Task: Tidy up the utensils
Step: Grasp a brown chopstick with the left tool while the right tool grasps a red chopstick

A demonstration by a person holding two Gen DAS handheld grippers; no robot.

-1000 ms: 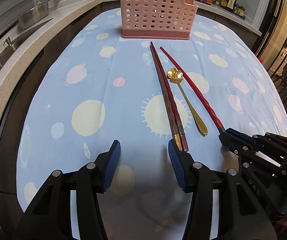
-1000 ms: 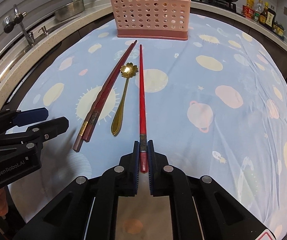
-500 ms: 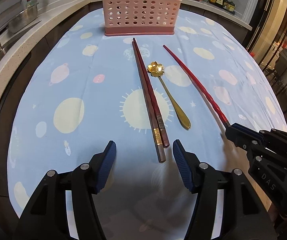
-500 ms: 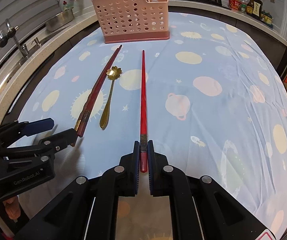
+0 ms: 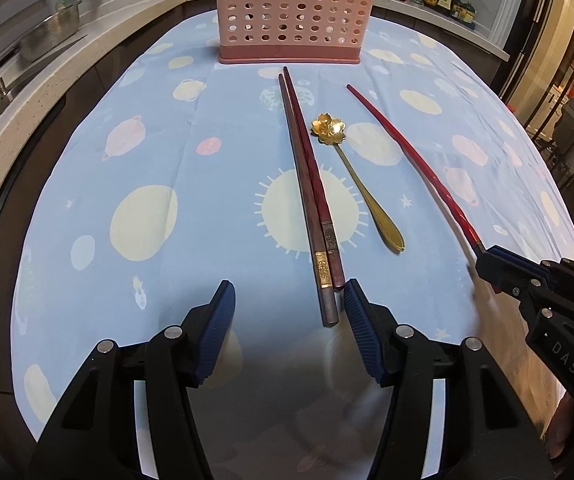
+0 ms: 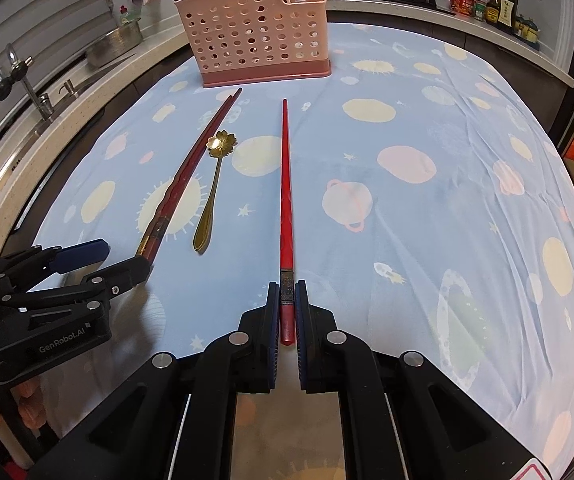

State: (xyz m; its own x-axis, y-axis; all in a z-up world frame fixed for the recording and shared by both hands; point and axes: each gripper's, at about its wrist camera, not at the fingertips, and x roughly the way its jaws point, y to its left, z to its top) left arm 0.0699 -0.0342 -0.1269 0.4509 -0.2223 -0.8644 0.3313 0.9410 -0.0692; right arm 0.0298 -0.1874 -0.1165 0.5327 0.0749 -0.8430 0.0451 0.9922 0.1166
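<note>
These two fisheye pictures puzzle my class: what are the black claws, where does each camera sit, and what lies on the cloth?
The claws are hand-held two-finger grippers, one in each of a person's hands, each carrying a camera that looks along its fingers. The left gripper has nothing gripped; its jaws are closing around the ends of a dark brown and red chopstick pair. The right gripper is shut on a single bright red chopstick. On the blue planet-print tablecloth also lies a gold flower-bowled spoon. Behind stands a pink perforated plastic utensil holder.
</note>
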